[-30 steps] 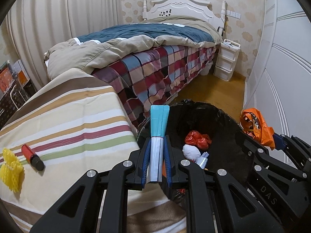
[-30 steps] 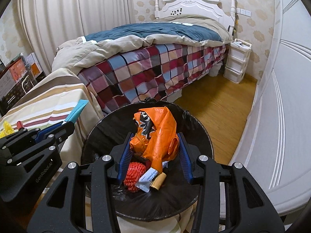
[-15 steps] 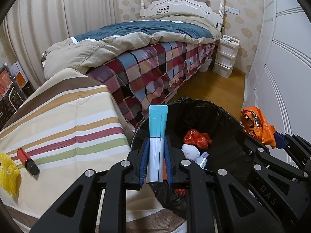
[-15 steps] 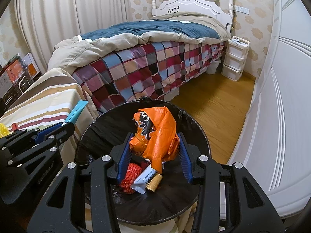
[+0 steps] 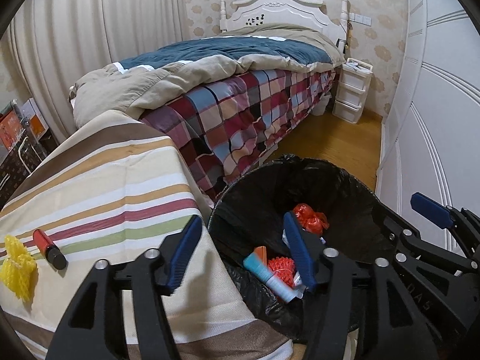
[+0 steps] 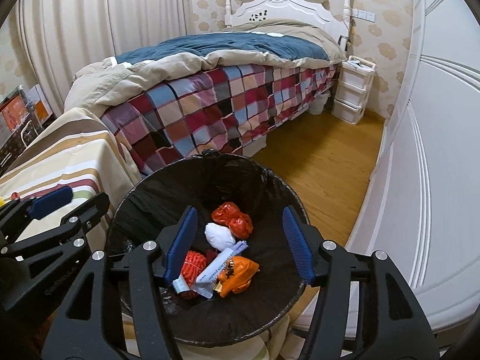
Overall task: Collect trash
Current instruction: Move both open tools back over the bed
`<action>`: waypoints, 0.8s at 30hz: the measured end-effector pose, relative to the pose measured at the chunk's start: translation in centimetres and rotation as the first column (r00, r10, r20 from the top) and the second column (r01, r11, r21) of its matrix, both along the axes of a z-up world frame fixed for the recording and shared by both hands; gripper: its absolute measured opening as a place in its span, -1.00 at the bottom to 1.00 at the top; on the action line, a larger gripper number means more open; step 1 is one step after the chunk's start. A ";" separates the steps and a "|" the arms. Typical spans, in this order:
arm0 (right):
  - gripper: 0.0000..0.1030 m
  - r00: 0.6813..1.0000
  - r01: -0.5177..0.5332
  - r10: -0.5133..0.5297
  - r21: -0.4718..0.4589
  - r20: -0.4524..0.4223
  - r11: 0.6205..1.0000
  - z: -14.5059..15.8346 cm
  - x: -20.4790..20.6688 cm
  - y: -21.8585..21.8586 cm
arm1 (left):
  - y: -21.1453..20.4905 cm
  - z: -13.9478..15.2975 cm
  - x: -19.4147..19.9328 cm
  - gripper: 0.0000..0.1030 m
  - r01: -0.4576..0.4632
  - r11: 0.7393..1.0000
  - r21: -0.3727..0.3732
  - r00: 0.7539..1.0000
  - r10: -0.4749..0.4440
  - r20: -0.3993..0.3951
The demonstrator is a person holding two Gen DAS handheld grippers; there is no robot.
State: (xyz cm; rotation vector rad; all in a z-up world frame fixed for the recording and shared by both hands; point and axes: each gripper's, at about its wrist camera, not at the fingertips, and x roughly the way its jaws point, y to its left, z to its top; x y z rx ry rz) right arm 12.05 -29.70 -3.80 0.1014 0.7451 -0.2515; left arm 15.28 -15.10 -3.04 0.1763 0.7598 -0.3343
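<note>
Grippers are hovering over a black-lined trash bin [image 6: 210, 177], left gripper [image 5: 243, 255] and right gripper [image 6: 240, 243] both having just spread their jaws, nothing between them. Orange bag [image 6: 238, 273] and blue-capped tube [image 5: 270, 276] are lying inside the bin.

Orange bag [image 6: 238, 276] inside black-lined bin [image 6: 168, 192]

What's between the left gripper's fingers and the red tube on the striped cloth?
Only bare striped cloth lies between the left gripper and the red tube, shown in the left wrist view. The jaws have just been opening and hold nothing.
</note>
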 end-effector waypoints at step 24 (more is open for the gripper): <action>0.64 1.000 0.007 -0.007 -0.003 0.010 1.000 1.1 -2.8 2.4 | 5.1 1.5 -3.2 0.55 -0.109 0.994 0.010 0.993 0.109 0.037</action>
